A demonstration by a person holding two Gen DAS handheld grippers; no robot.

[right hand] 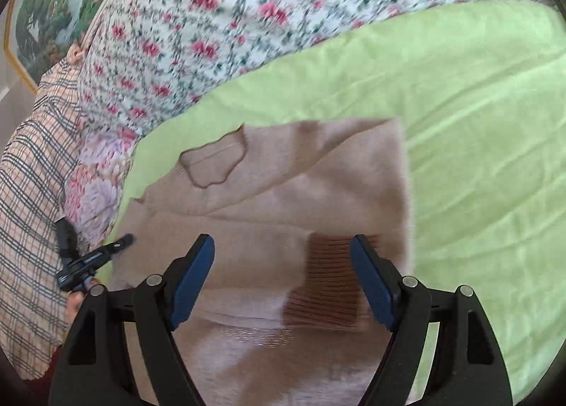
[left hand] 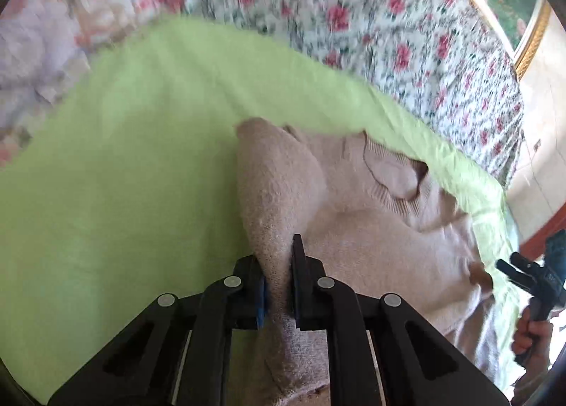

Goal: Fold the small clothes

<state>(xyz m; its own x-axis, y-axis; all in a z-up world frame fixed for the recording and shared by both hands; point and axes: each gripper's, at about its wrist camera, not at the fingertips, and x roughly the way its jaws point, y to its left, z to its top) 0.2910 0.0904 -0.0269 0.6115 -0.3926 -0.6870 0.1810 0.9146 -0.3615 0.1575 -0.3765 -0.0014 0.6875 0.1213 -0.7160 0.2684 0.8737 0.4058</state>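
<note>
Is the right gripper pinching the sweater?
No, the right gripper is wide open above the beige sweater, its blue pads apart and squeezing nothing.

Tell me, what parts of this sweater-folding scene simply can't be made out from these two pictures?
- Sweater hem: cut off by the bottom edge and hidden behind the gripper frames in both views.
- Sleeve fold inside the left gripper: covered by its fingers, left view.
- Floral quilt: print smeared by motion blur, both views.
- Person: only a hand and checked sleeve show at the edges.
- Right gripper: whether its open fingers touch the brown cuff is unclear.
</note>
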